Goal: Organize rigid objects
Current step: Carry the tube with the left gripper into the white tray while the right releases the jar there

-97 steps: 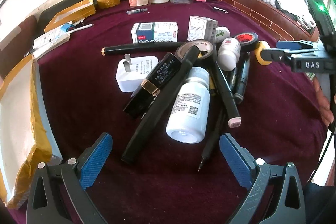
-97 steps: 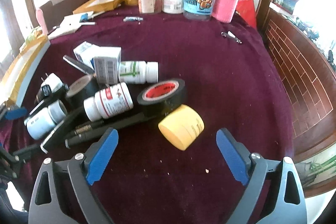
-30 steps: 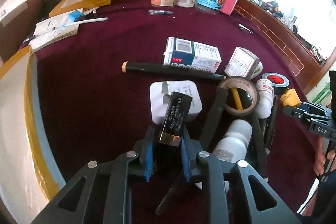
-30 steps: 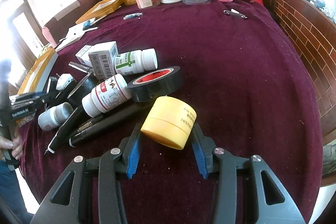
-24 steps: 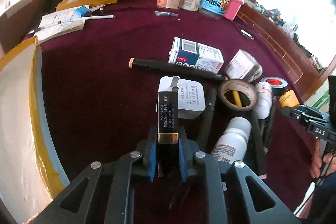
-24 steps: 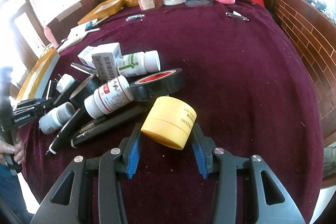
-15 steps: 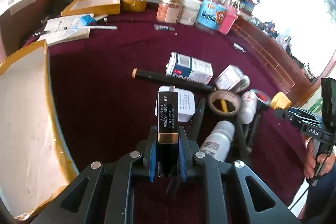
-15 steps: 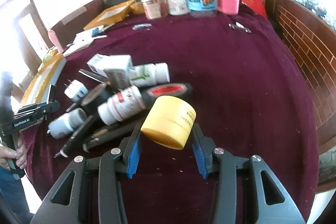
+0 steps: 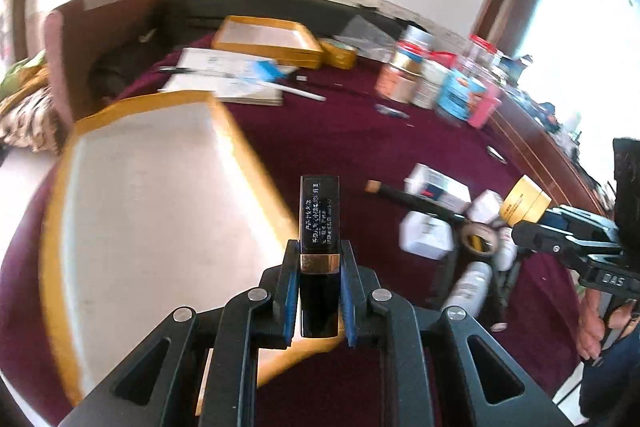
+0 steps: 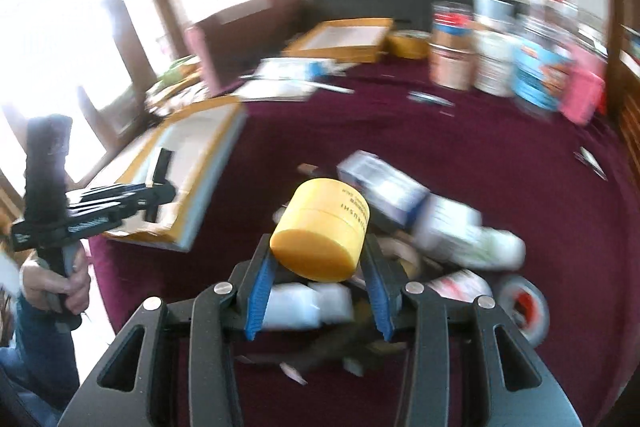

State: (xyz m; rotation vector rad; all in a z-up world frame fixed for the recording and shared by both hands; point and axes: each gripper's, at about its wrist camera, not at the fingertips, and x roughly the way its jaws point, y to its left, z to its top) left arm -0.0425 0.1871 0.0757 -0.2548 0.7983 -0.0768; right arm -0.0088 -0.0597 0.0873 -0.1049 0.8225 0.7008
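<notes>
My left gripper (image 9: 319, 259) is shut on a slim black case with a gold band (image 9: 320, 215), held upright above a flat white box edged in yellow tape (image 9: 140, 187). In the right wrist view, my right gripper (image 10: 318, 259) is shut on a round yellow jar (image 10: 320, 231), lifted over the pile on the maroon cloth. The pile holds a medicine box (image 10: 384, 183), white bottles (image 10: 480, 243), a red-cored tape roll (image 10: 524, 303) and dark pens. The left wrist view shows the yellow jar (image 9: 524, 205) at the right. The right wrist view has the black case (image 10: 162, 163) at the left.
Several jars and tubs (image 9: 460, 91) stand at the back right of the table. A yellow-rimmed tray (image 9: 264, 39), a tape roll and papers with a pen (image 9: 224, 79) lie at the back. A person's hand (image 10: 56, 283) grips the left handle. The table's wooden edge runs along the right.
Both grippers rose and swung left with their loads. The black case now hangs over the white box instead of the pile. The yellow jar is higher above the pile.
</notes>
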